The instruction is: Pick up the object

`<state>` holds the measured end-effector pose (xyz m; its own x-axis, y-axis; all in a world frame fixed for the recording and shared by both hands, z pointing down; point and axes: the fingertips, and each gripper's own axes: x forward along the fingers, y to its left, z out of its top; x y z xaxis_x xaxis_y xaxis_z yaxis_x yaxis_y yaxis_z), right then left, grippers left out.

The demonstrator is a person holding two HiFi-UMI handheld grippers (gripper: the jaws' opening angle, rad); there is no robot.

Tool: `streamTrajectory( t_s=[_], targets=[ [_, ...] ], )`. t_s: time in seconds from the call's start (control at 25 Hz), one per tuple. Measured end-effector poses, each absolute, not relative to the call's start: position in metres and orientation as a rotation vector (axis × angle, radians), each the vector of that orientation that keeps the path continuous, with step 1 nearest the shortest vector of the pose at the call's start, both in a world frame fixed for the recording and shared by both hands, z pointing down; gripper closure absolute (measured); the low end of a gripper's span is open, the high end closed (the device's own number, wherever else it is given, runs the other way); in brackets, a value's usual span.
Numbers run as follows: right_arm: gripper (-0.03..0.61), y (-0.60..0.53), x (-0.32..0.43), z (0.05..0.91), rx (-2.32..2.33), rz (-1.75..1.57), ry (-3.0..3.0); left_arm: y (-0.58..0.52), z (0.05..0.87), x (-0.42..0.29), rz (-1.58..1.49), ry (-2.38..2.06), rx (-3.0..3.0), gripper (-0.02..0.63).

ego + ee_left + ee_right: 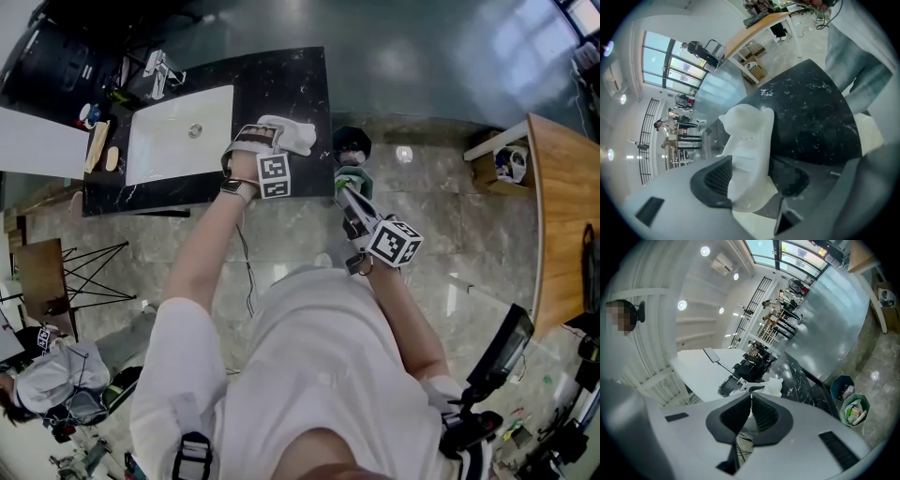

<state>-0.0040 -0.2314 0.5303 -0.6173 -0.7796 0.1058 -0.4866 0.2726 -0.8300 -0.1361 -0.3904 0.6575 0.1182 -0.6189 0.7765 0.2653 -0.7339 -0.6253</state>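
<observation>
Gripping the white figure (749, 136) with jaws set wide, the left gripper (757, 169) has both pads (717, 179) against it — over the black counter (302, 82), beside the sink (173, 141). Right gripper (750, 401): jaws together, empty.

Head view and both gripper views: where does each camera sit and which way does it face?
Head view: on the person's head, looking steeply down at the black counter and sink; arms, torso, left gripper and right gripper show.
Left gripper view: rides the left gripper, angled down at the counter; its jaws hold the white figure.
Right gripper view: rides the right gripper, facing level toward the counter; jaws together, empty.
Shared: all three show the white figure.
</observation>
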Motion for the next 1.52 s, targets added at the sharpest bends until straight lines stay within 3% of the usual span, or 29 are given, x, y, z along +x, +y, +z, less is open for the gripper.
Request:
streamTrajectory(
  t_s=[0.36,0.64,0.84,1.52],
  targets=[
    [0.557,-0.230,0.002,0.531,-1.185,-1.272,2.209,-0.395,0.650,-0.130,-1.644,0.471,-1.833,0.393],
    [0.557,-0.231,0.002,0.534,-1.185,-1.285,2.208,-0.393,0.620,-0.122,-1.511,0.676,-2.102,0.449],
    [0.557,-0.230,-0.005,0.535,-1.170,-1.293,2.226,-0.391,0.603,-0.129,-1.418,0.858,-2.297,0.454],
    [0.557,-0.223,-0.034,0.538,-1.132,-1.322,2.281,-0.364,0.557,-0.163,-0.792,1.418,-3.028,0.485]
  ],
)
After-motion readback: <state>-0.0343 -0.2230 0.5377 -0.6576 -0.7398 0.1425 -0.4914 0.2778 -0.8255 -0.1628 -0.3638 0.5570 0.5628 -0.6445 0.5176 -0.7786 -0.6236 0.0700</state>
